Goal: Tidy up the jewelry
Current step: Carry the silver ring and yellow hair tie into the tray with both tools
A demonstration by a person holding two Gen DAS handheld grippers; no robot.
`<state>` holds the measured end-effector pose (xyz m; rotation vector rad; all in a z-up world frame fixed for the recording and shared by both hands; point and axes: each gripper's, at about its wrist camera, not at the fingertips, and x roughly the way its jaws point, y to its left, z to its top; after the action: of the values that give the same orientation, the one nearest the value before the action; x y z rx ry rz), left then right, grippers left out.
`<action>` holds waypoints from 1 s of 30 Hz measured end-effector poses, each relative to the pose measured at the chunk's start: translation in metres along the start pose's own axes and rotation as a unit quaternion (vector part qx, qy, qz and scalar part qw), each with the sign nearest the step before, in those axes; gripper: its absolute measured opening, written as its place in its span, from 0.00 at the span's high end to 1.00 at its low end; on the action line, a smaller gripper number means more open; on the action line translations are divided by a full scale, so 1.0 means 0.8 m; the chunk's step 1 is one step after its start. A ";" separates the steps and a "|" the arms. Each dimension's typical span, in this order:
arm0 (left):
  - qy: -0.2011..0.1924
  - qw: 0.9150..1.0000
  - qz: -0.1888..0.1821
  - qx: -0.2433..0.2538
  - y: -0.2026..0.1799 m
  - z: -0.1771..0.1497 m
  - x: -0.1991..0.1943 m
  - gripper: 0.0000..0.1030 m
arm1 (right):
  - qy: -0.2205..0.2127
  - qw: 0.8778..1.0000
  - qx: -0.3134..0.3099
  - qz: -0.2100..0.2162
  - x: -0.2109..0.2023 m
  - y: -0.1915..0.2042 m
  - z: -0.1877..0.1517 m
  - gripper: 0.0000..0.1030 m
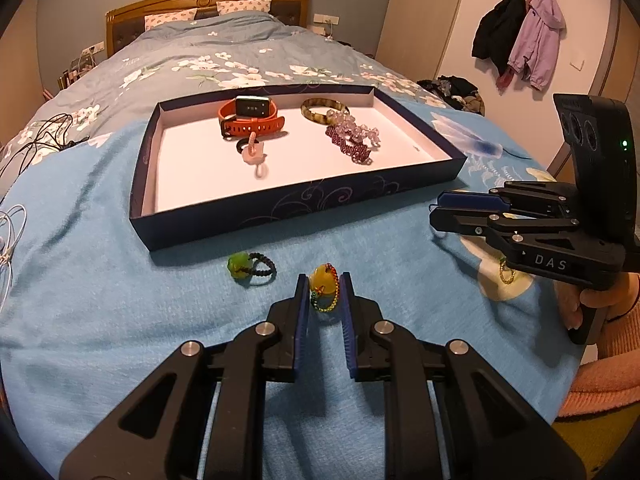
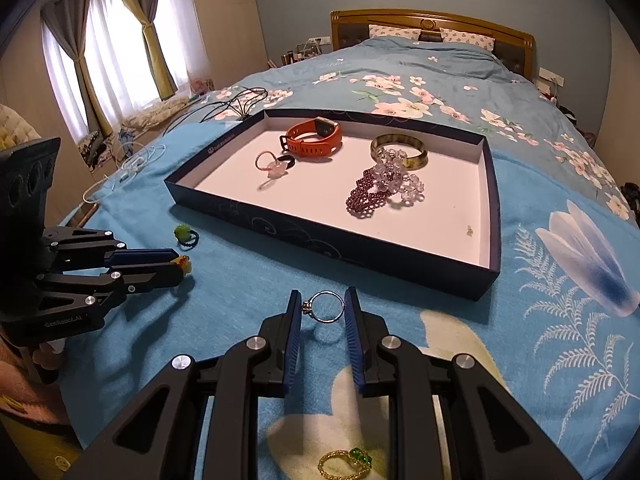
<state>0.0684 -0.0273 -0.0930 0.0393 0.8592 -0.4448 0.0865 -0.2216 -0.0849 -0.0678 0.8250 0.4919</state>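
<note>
In front of the box [image 1: 304, 204], your left gripper [image 1: 325, 280] had its fingers closed on the yellow ring [image 1: 325, 285]; your right gripper [image 2: 323, 300] pinched the silver ring [image 2: 325, 307].

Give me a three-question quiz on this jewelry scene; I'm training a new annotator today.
1. True or false: the orange watch lies inside the box.
2. What is between the fingers of the right hand-held gripper? A) silver ring B) bangle C) green ring
3. What does the left hand-held gripper grip?

Key: 1 true. 2 A, the silver ring. 3 The yellow-stone beaded ring.
</note>
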 end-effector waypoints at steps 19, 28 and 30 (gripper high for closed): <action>-0.037 0.999 -0.009 0.002 -0.004 0.013 -0.025 0.85 | -0.049 0.999 0.018 0.016 -0.028 -0.003 0.009 0.81; -0.060 0.998 -0.004 0.001 -0.001 0.028 -0.033 0.85 | -0.073 0.997 0.022 0.016 -0.040 -0.003 0.018 0.81; -0.063 0.998 -0.003 0.000 -0.001 0.031 -0.034 0.85 | -0.076 0.997 0.024 0.015 -0.042 -0.004 0.019 0.81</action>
<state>0.0705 -0.0231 -0.0567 0.0083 0.7352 -0.4488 0.0794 -0.2338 -0.0507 0.0259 0.6880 0.5000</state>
